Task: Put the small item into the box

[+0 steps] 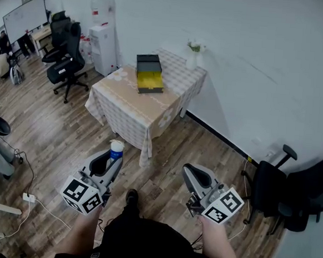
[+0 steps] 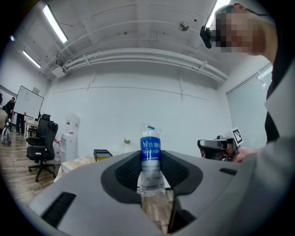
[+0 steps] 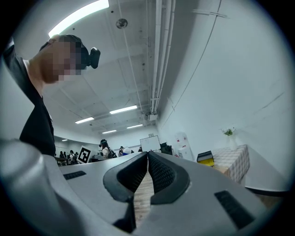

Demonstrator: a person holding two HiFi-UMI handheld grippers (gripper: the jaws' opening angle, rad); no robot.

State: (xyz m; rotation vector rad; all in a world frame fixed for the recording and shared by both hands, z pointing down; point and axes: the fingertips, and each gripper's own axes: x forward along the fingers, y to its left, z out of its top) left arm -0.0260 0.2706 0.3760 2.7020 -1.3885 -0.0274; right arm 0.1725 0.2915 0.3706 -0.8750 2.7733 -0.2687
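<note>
We've got the left gripper (image 1: 113, 159) pinching a clear, blue-labelled plastic bottle (image 1: 116, 150). The right gripper's (image 3: 147, 159) ribbed jaws are closed and empty. The box (image 1: 149, 73) on the table (image 1: 124, 103) is too small for us to see what's inside.

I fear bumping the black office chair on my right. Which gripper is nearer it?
Right. The right gripper is left of the chair; the left gripper, holding a blue-labelled bottle, is farther left.

bottle (image 2: 150, 159): clear, blue label, upright in left tongs (image 1: 113, 157) | box (image 1: 149, 73): black-yellow, on table (image 1: 125, 98)
</note>
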